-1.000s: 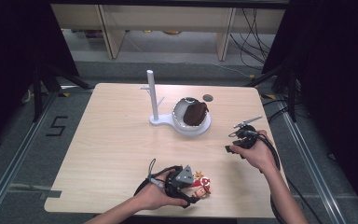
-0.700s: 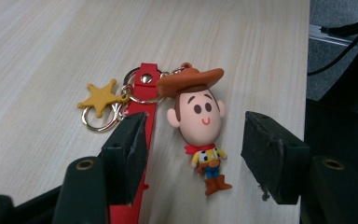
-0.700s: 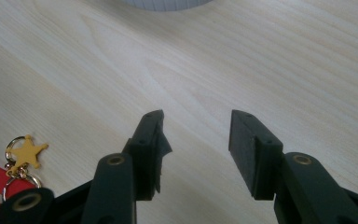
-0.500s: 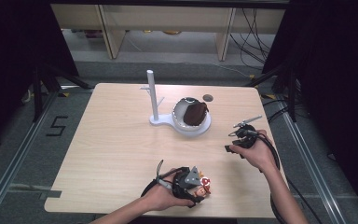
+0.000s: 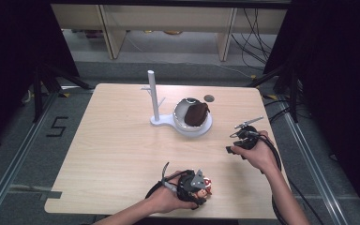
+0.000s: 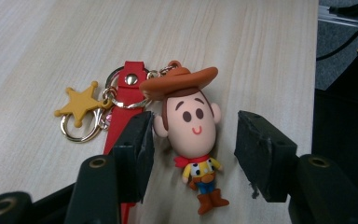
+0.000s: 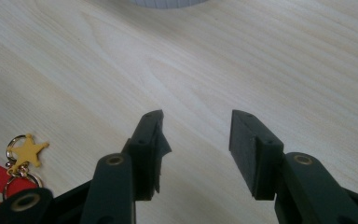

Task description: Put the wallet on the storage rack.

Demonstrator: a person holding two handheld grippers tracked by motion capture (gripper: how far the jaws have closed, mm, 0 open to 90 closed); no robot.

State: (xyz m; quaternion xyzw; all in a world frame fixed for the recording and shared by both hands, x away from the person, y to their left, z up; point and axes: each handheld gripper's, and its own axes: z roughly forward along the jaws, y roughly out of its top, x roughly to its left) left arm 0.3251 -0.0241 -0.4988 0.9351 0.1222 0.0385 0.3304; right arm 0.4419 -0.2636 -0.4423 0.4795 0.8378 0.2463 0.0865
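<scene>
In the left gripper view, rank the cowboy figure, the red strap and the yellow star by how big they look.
1. Cowboy figure, largest, hat to boots.
2. Red strap: its visible part looks smaller, but the left jaw hides its lower end, so its rank against the figure is unsure.
3. Yellow star, clearly smallest.

Cowboy keychain [image 6: 193, 135] at table's [image 5: 108, 140] near edge; bowl [image 5: 193, 123] beside stand [image 5: 154, 98] farther back.
</scene>
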